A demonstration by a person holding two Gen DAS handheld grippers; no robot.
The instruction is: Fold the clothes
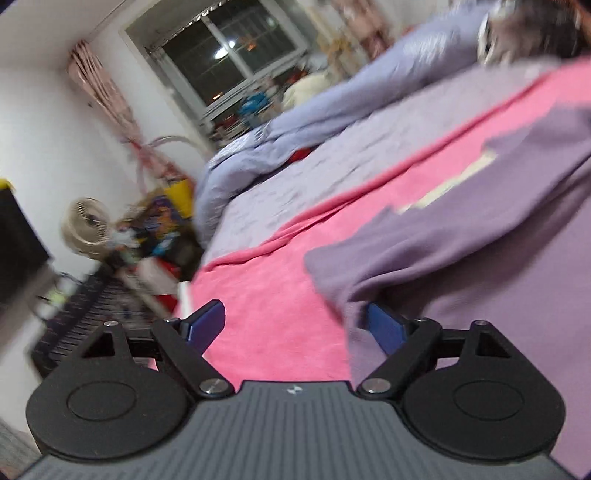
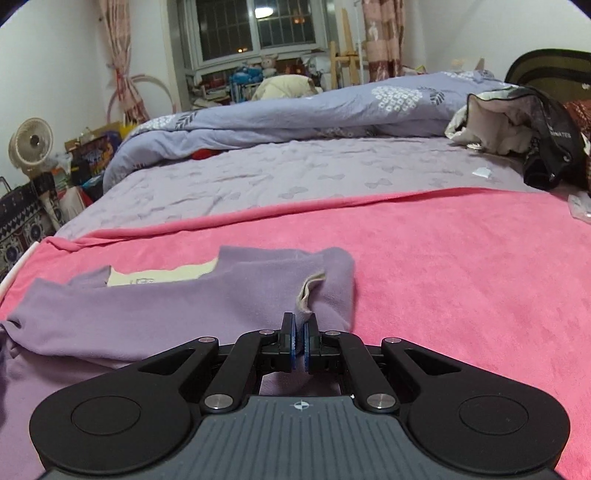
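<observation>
purple top w/ cream patch, rumpled on pink blanket.

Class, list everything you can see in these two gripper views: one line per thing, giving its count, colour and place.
Garment: one, purple with cream panel, on the pink blanket.
Pink blanket: one, covers the near side of the bed.
Bedsheet: one, lilac, beyond the blanket.
Duvet: one, blue-grey, patterned, bunched along the far side.
Clothes pile: one, black and cream, far right on the bed.
Fan: one, cream, left of the bed.
Window: one, dark, far wall.
Left gripper: open, at the garment's edge.
Right gripper: shut on the garment.
</observation>
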